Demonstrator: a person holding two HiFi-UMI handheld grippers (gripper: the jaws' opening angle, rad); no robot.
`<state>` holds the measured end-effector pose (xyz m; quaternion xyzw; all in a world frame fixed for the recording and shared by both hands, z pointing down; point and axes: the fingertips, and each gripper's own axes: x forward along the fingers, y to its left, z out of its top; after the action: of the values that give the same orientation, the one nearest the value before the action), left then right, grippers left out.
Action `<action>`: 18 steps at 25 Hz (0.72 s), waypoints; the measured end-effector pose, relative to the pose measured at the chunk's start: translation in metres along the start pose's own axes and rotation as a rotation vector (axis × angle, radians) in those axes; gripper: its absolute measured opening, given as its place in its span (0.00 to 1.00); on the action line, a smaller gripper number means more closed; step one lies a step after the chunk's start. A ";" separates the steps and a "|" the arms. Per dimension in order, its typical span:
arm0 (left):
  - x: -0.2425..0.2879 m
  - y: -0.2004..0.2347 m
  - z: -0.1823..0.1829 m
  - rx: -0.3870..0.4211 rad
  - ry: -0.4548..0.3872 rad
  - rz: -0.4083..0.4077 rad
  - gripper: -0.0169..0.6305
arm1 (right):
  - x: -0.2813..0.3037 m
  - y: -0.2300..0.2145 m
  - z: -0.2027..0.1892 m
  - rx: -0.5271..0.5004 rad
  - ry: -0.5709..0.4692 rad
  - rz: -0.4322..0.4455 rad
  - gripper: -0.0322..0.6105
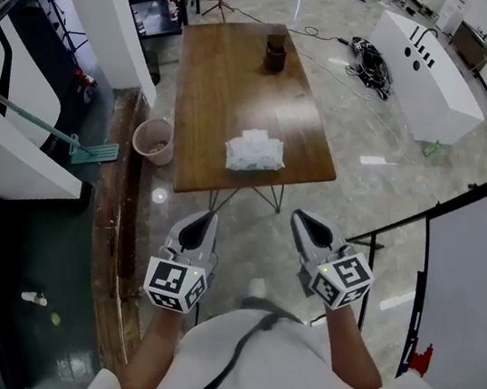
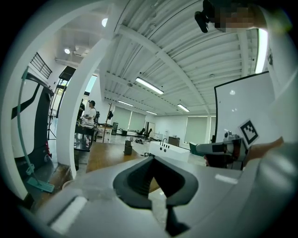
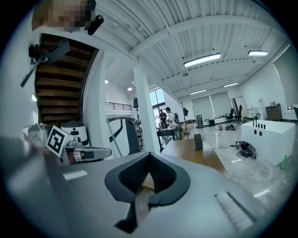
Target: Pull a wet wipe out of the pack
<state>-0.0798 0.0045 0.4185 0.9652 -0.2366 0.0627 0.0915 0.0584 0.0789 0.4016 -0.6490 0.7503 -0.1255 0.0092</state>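
Head view: looking steeply down at a long wooden table (image 1: 237, 98) on a polished floor. Wet wipe pack (image 1: 254, 152) lies flat on the near end of the table, close to the near edge, roughly mid-width. A dark container (image 1: 275, 52) stands toward the far end, well apart from the pack. Off the table's left side, a pinkish bucket (image 1: 155, 142) sits on the floor with a green-handled mop (image 1: 95, 153) beside it; off the right side, a white cabinet (image 1: 427, 77) and a tangle of black cables (image 1: 371, 59). Left gripper (image 1: 200, 223) and right gripper (image 1: 305, 220) are held side by side below the table's near edge, both pointing toward it and both short of the pack, touching nothing. Each carries its marker cube toward the person's forearms. Left gripper view: jaw tips meet at the front, with only the hollow behind them showing dark; closed on nothing. Beyond them the tabletop runs away with the dark container on it, the right gripper level at the right, and a standing person (image 2: 89, 114) far off by a bench. The pack cannot be made out here. Right gripper view: same picture, tips pressed together, nothing gripped. Tabletop and container lie ahead, the left gripper level at the left, the white cabinet and cables at the right. The pack is not discernible here either.
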 end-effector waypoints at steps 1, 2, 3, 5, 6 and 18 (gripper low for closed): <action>0.008 0.000 0.000 0.000 0.002 0.002 0.03 | 0.004 -0.008 0.000 0.001 0.004 0.004 0.06; 0.016 -0.001 0.000 0.002 0.005 0.004 0.03 | 0.007 -0.015 0.001 0.002 0.006 0.009 0.06; 0.023 -0.002 0.000 0.005 0.009 0.007 0.03 | 0.011 -0.022 0.003 0.004 0.008 0.014 0.06; 0.035 -0.003 0.001 0.010 0.018 0.018 0.03 | 0.017 -0.034 0.005 0.007 0.010 0.029 0.06; 0.041 -0.003 0.001 0.008 0.020 0.026 0.03 | 0.020 -0.039 0.006 0.009 0.012 0.038 0.06; 0.095 -0.006 0.003 -0.005 0.022 0.110 0.03 | 0.042 -0.093 0.004 0.025 0.019 0.136 0.06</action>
<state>0.0067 -0.0334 0.4300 0.9498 -0.2886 0.0775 0.0930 0.1428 0.0258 0.4223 -0.5951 0.7912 -0.1399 0.0188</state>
